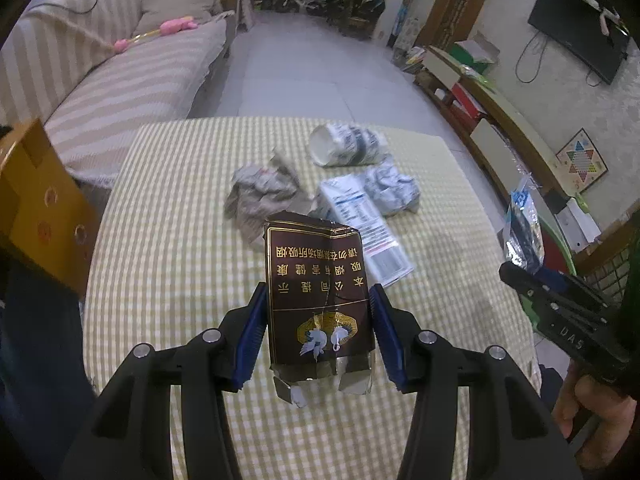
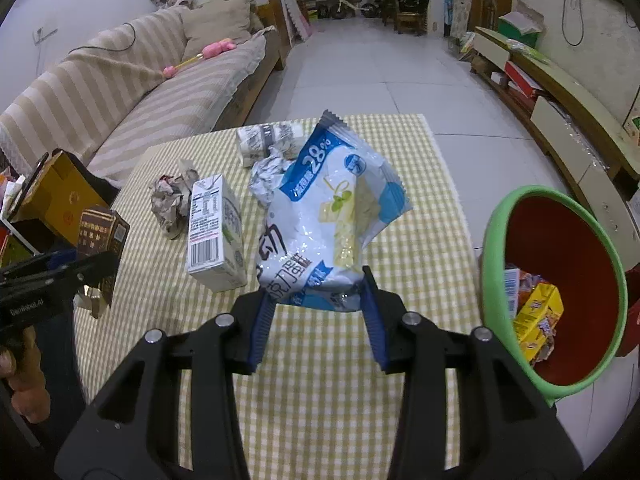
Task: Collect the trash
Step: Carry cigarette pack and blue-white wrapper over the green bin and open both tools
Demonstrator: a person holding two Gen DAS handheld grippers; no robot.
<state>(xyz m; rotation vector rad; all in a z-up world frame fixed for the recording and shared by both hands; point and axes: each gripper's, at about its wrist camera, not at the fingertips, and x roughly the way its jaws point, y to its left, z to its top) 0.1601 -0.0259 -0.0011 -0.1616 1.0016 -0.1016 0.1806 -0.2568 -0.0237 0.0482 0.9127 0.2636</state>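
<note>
My left gripper (image 1: 318, 300) is shut on a dark brown cigarette pack (image 1: 318, 280) with gold print, held above the checked tablecloth (image 1: 168, 240). The same pack (image 2: 102, 232) shows at the left edge of the right wrist view. My right gripper (image 2: 318, 284) is shut on a white and blue snack bag (image 2: 324, 216), lifted off the table; this bag (image 1: 524, 232) appears at the right of the left wrist view. On the cloth lie a white milk carton (image 2: 214, 232), crumpled paper (image 2: 172, 200), a crushed paper cup (image 2: 268, 140) and a crumpled foil wrapper (image 2: 268, 174).
A red bin with a green rim (image 2: 492, 248) stands right of the table and holds several coloured wrappers (image 2: 536, 312). A yellow cardboard box (image 1: 36, 200) sits at the table's left. A striped sofa (image 2: 120, 112) runs along the left, a low cabinet (image 2: 560, 92) along the right.
</note>
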